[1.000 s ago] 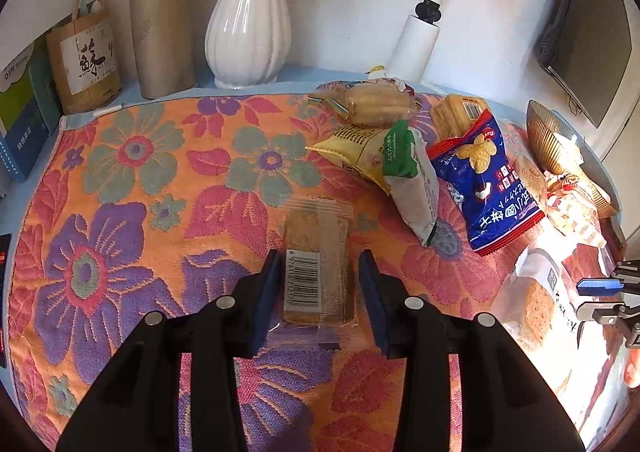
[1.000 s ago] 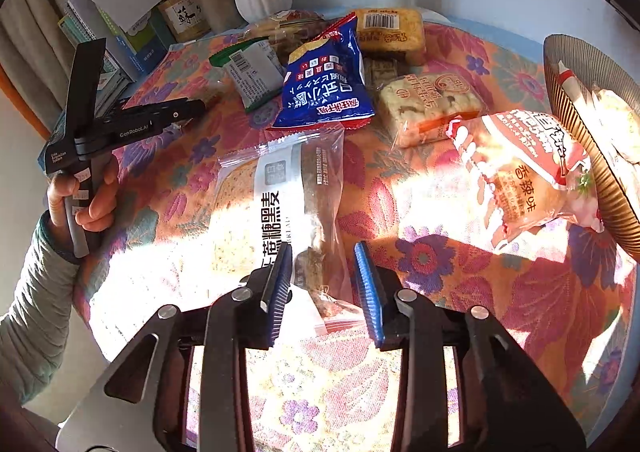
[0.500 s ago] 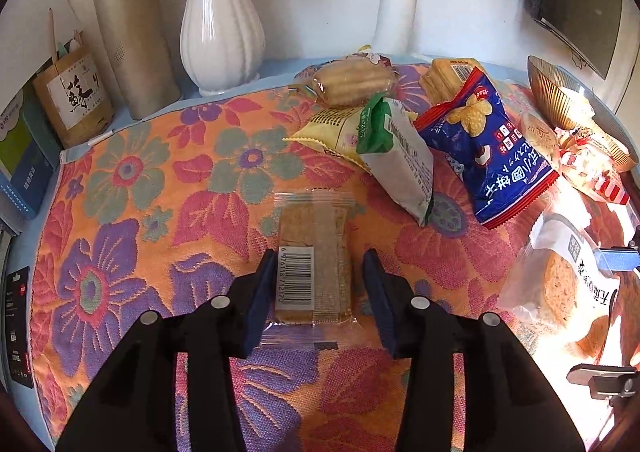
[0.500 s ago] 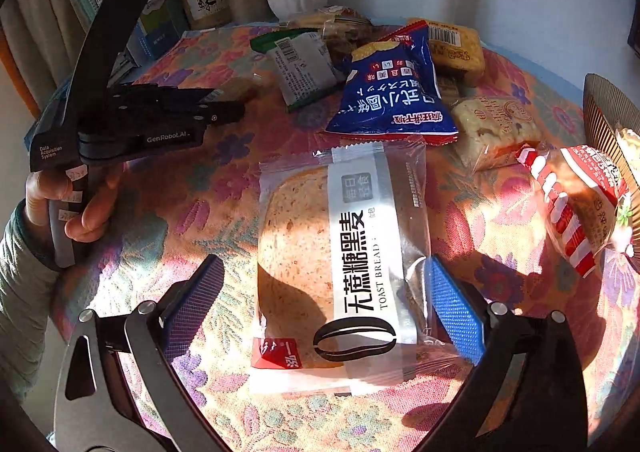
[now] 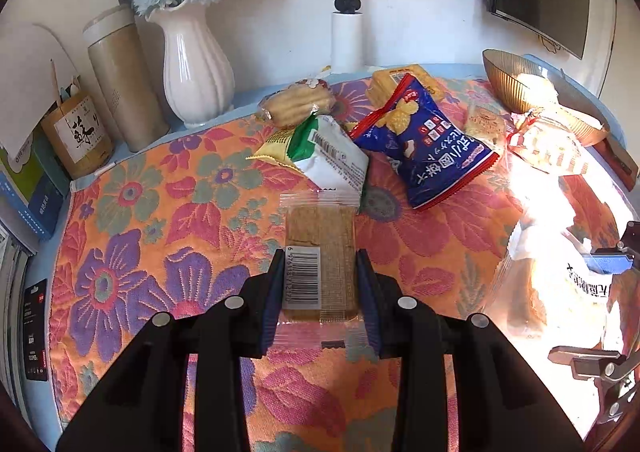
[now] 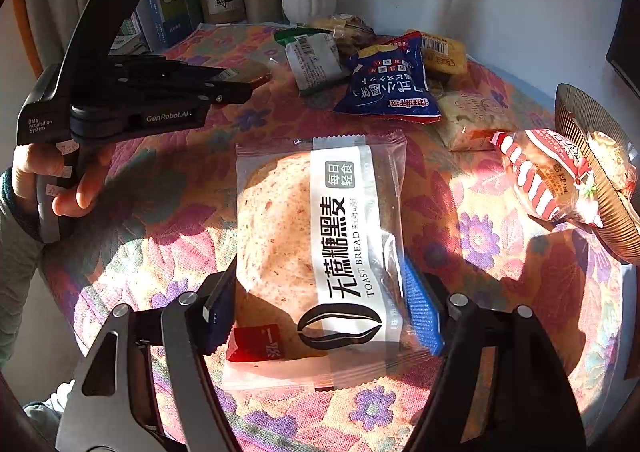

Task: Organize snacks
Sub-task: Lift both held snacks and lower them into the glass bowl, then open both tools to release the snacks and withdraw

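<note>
On floral cloth (image 5: 168, 219), left tool (image 5: 320, 292) gripping cracker pack (image 5: 320, 252)

At the lower centre of the frame the left gripper (image 5: 320, 284) is clamped on a clear-wrapped cracker pack (image 5: 321, 252), its barcode facing up, over the floral tablecloth (image 5: 160, 236). Just above lie a green-and-white packet (image 5: 334, 159) and a blue snack bag (image 5: 428, 147). A white vase (image 5: 196, 67) stands upper left, a gold ribbed bowl (image 5: 516, 87) upper right.

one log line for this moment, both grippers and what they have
left hand-held gripper: shut on cracker pack | right hand-held gripper: jaws just closing around toast bread pack | both packs on floral cloth
</note>
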